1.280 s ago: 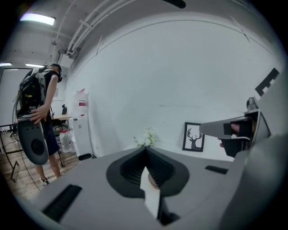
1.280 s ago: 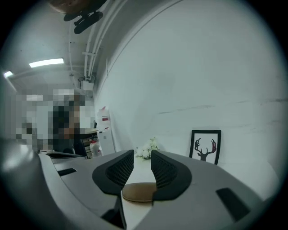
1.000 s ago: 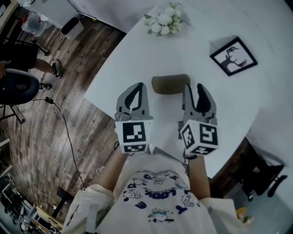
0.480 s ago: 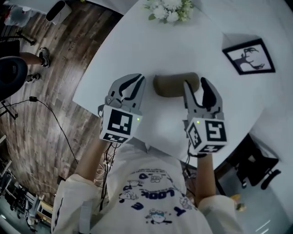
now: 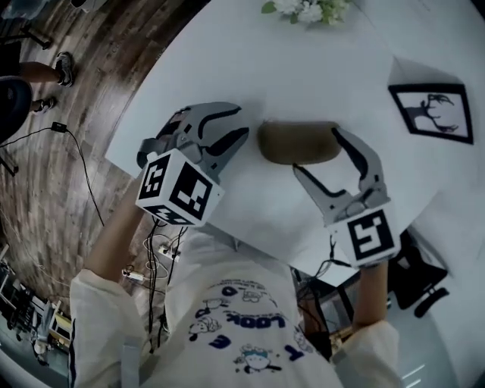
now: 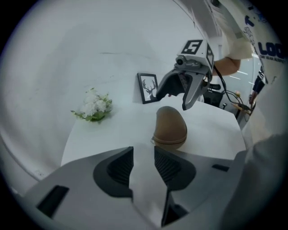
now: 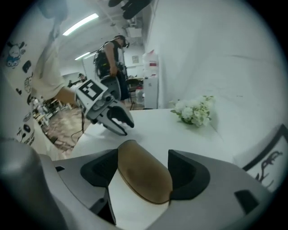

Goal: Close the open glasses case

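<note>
A brown oval glasses case (image 5: 298,142) lies with its lid down on the white round table (image 5: 227,68). My left gripper (image 5: 241,125) hovers just left of the case's left end. Its jaws are opening, and only bare table shows between them in the left gripper view (image 6: 144,164). My right gripper (image 5: 318,151) is at the case's right end. Its jaws are opening too and straddle that end (image 7: 144,173) without pressing on it. The left gripper view shows the case (image 6: 170,127) end-on, with the right gripper (image 6: 180,90) behind it. The left gripper (image 7: 118,121) shows beyond the case in the right gripper view.
A bunch of white flowers (image 5: 307,9) and a framed deer picture (image 5: 432,112) stand at the far side of the table. The table's near edge runs just below both grippers, with wooden floor and cables (image 5: 76,159) to the left. A person (image 7: 112,58) stands in the room behind.
Both grippers have sunk toward the table and rolled. Their jaws were shut or narrow and now stand wide. The right one now reaches around the case's right end.
</note>
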### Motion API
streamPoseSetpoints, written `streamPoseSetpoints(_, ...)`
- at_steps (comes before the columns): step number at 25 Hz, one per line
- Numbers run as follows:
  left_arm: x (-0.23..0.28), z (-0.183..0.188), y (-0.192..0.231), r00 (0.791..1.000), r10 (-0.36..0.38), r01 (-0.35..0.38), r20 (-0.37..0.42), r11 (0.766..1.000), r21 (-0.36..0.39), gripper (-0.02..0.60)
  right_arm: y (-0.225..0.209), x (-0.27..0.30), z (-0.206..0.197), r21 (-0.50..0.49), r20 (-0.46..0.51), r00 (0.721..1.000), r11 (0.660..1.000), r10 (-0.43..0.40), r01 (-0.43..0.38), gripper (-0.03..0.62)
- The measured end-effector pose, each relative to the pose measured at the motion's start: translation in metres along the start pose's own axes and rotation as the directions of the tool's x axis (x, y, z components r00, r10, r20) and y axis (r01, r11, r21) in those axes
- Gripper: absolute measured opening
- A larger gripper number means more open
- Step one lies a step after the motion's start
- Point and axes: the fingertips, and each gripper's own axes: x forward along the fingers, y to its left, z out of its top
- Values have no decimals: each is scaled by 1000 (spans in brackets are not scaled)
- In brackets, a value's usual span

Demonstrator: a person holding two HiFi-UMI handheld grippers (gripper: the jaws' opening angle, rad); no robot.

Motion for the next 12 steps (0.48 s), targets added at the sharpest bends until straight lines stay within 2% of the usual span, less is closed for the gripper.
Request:
streamPoseSetpoints(3, 7, -2, -5, 997, -74, 77, -37, 993, 87, 134, 5, 3, -20, -189, -172, 984, 979, 37, -70, 345)
streamPoseSetpoints(5, 12, -2, -7, 989, -131, 139, -61, 982, 131, 138, 4, 7, -30, -277, -238, 971, 955, 35, -103, 350)
streamPoseSetpoints(8, 17, -3, -9, 972, -208, 228, -111, 952, 207, 138, 10, 13, -40, -360, -297, 953, 916, 68, -178, 357)
streamPoseSetpoints(12, 24, -2, -10, 946, -273, 315, -173, 901, 298, 138, 13, 22, -50, -473, -382, 921, 840, 77, -266, 377)
